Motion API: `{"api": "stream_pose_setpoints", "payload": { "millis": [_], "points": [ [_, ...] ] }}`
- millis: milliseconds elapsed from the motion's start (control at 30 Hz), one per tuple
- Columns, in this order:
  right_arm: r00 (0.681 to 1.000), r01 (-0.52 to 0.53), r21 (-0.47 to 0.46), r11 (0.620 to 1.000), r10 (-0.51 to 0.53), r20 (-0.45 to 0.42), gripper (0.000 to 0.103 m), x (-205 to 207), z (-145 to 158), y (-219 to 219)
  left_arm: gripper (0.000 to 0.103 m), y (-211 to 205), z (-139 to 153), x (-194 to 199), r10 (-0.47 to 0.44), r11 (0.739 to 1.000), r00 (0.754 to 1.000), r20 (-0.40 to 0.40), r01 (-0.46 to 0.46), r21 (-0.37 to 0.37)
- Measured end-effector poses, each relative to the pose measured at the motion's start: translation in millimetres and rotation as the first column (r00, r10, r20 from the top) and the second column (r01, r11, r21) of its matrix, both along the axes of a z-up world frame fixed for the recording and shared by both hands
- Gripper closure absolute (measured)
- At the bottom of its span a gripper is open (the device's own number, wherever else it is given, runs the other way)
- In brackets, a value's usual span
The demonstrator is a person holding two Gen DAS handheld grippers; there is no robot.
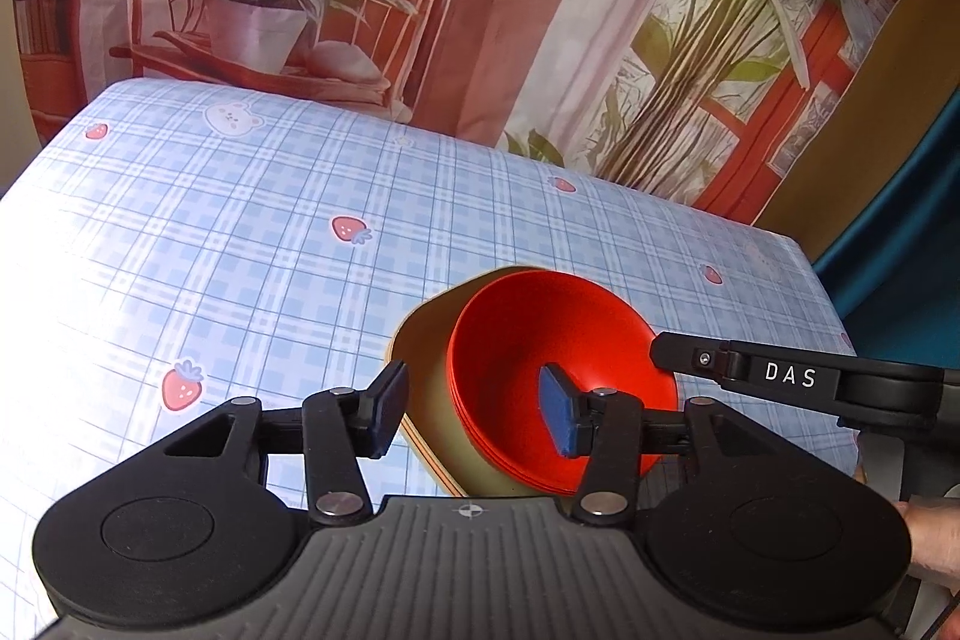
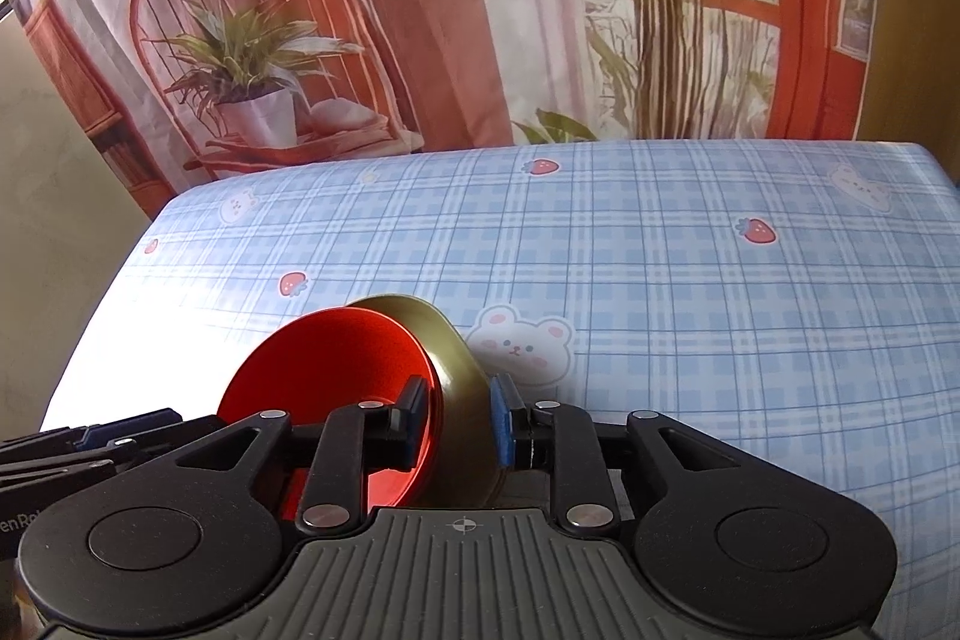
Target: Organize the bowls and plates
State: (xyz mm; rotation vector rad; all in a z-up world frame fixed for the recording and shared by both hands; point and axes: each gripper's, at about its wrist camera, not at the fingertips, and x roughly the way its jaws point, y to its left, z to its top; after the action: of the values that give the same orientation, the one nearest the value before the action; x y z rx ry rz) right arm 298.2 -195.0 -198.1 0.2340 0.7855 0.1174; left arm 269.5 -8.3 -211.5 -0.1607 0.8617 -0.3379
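A stack of red bowls [image 1: 558, 346] sits nested in yellow-olive bowls [image 1: 429, 358], tilted on its side above the table. My right gripper [image 2: 459, 427] is shut on the stack's rim: one pad inside the red bowls [image 2: 324, 376], the other on the olive outer wall [image 2: 462, 400]. My left gripper [image 1: 474, 412] is open and straddles the near rim of the stack, one pad outside the yellow wall and one inside the red bowl, neither clearly touching. The right gripper's finger [image 1: 780, 376] shows at the right of the left wrist view.
The table wears a blue plaid cloth [image 2: 690, 292] with strawberries and bears. A printed backdrop [image 2: 420, 9] with chair and plants hangs behind the far edge. The table's right edge [image 1: 822, 292] is close to the bowls.
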Motion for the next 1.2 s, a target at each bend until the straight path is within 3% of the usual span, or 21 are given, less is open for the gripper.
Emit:
{"api": "stream_pose_setpoints", "payload": {
  "millis": [33,100,200,367,433,500,733,1033,1200],
  "points": [
    [1.0,0.001,-0.006,1.0,-0.001,0.008,0.074,-2,2,-1,0.048,0,3,-2,-0.004,1.0,1.0,0.008,0.004,0.009],
    [1.0,0.005,-0.023,1.0,-0.005,0.023,0.068,-8,7,-3,0.029,0,10,-8,-0.004,1.0,1.0,0.024,0.003,0.026],
    [0.998,0.001,-0.097,0.995,0.005,0.065,0.057,-20,16,-4,0.01,2,23,-19,0.003,0.999,0.997,0.072,-0.007,0.05],
    [0.993,-0.013,-0.128,0.992,0.027,0.112,0.03,-43,33,-11,0.0,1,46,-32,0.011,0.996,0.992,0.123,-0.022,0.091],
    [0.99,-0.014,-0.144,0.99,0.034,0.138,0.012,-53,41,-12,0.0,-1,57,-40,0.012,0.994,0.989,0.146,-0.029,0.11],
    [0.984,-0.021,-0.161,0.987,0.049,0.173,0.002,-66,50,-13,0.0,-2,68,-47,0.007,0.992,0.984,0.18,-0.029,0.124],
    [0.968,-0.005,-0.162,0.987,0.046,0.246,0.0,-103,81,-19,0.0,-18,102,-79,-0.015,0.972,0.961,0.276,-0.051,0.231],
    [0.923,0.012,-0.177,0.984,0.057,0.381,0.0,-168,131,-21,0.0,-19,145,-129,0.03,0.964,0.928,0.371,-0.125,0.234],
    [0.899,0.049,-0.158,0.986,0.025,0.436,0.0,-206,152,-22,0.0,-15,168,-158,0.067,0.971,0.906,0.418,-0.156,0.182]
  ]
}}
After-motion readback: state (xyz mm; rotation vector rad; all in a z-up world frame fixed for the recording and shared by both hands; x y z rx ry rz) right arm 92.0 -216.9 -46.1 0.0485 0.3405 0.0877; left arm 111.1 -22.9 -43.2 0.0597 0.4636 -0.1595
